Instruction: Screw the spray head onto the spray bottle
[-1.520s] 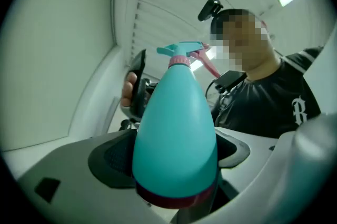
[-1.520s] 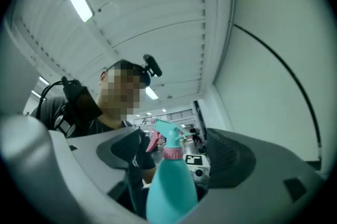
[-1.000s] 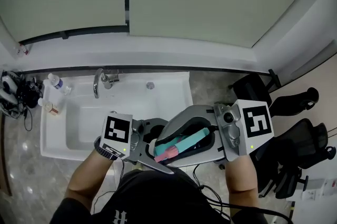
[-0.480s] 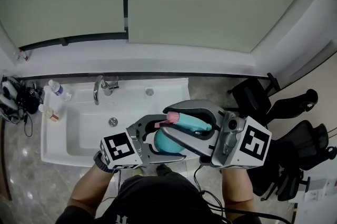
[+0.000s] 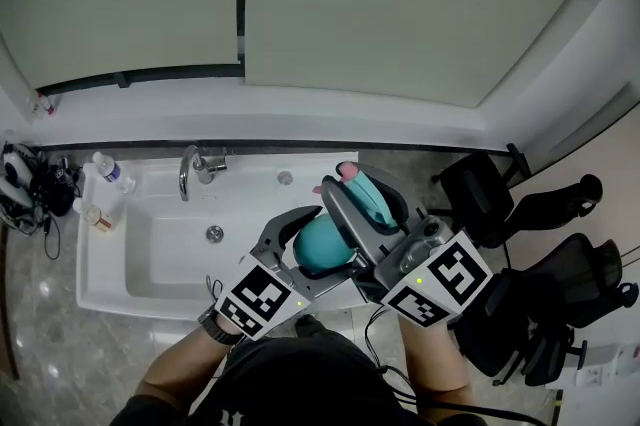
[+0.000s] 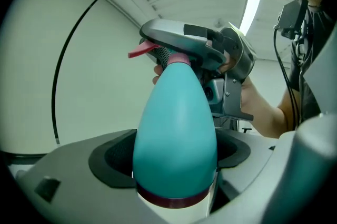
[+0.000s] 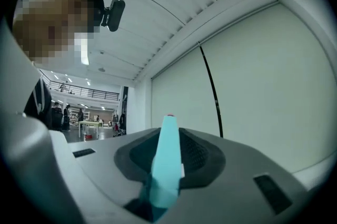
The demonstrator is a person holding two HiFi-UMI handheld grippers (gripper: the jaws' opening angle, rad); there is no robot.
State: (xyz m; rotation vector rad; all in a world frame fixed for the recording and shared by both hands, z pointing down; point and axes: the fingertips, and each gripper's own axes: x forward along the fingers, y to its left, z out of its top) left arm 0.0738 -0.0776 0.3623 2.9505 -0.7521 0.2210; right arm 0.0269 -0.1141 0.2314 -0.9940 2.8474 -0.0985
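Bottle [image 6: 176, 128], teal and egg-shaped with a dark red band near its base, is held in the air in front of the person. In the head view it is over the front right corner of the sink [image 5: 88, 249].

At the far left a tangle of cables [image 5: 25, 176] lies on the floor. Two small bottles [image 5: 108, 168] stand at the sink's back left corner and left rim. The faucet [image 5: 190, 166] rises from the back rim, and the drain [image 5: 215, 233] shows in the basin.

The left claw [image 5: 330, 250] pinches the bottle's wide lower body, one pad on each side, and the narrow end points away from that claw. The bottle lies tilted, with its neck toward the right claw.

The right claw [image 5: 352, 186] is closed on the spray head [image 5: 370, 200], whose teal body is squeezed between the two pads. The pink trigger [image 5: 347, 171] sticks out past the claw tips. In the left gripper view the head's pink collar [image 6: 178, 58] sits right on the bottle's neck. How far it is threaded on cannot be told.

To the right, black chairs [image 5: 480, 189] stand on the floor, well apart from the sink.
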